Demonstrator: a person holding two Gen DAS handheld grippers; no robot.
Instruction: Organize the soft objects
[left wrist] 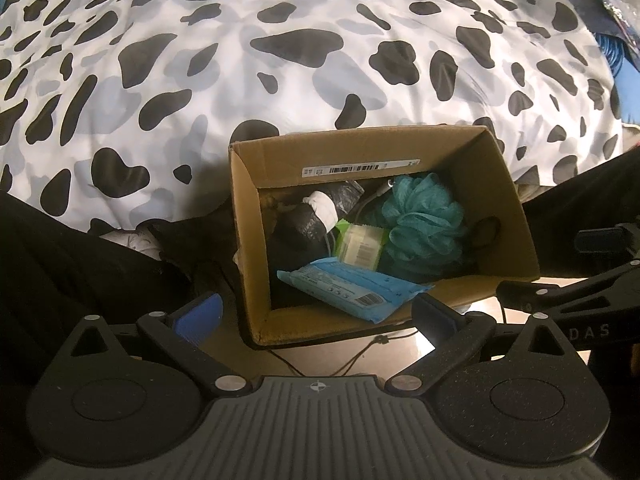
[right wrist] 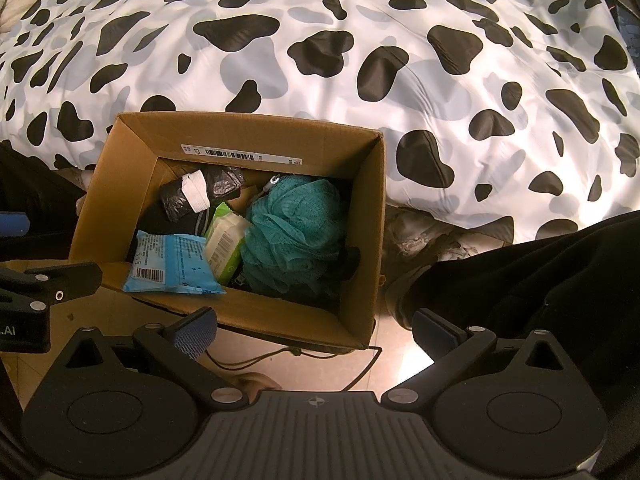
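An open cardboard box point(left wrist: 508, 196) point(right wrist: 120, 168) stands on the floor against a cow-print duvet. Inside lie a teal mesh bath pouf point(left wrist: 424, 220) point(right wrist: 296, 224), a blue wipes pack point(left wrist: 352, 288) point(right wrist: 168, 264) leaning on the near wall, a green-white wipes pack point(left wrist: 360, 244) point(right wrist: 224, 240) and a black roll with a white band point(left wrist: 316, 216) point(right wrist: 192, 194). My left gripper point(left wrist: 316, 316) hovers open just in front of the box, nothing between its fingers. My right gripper point(right wrist: 316, 328) hangs open over the box's near right corner, also empty.
The cow-print duvet point(left wrist: 280, 60) point(right wrist: 440, 60) fills the far side. A person's dark-clothed legs point(left wrist: 60, 248) point(right wrist: 540, 272) flank the box, with shoes point(right wrist: 424, 236) to its right. A thin black cord point(right wrist: 304, 354) lies on the shiny floor. Blue items point(left wrist: 612, 48) sit far right.
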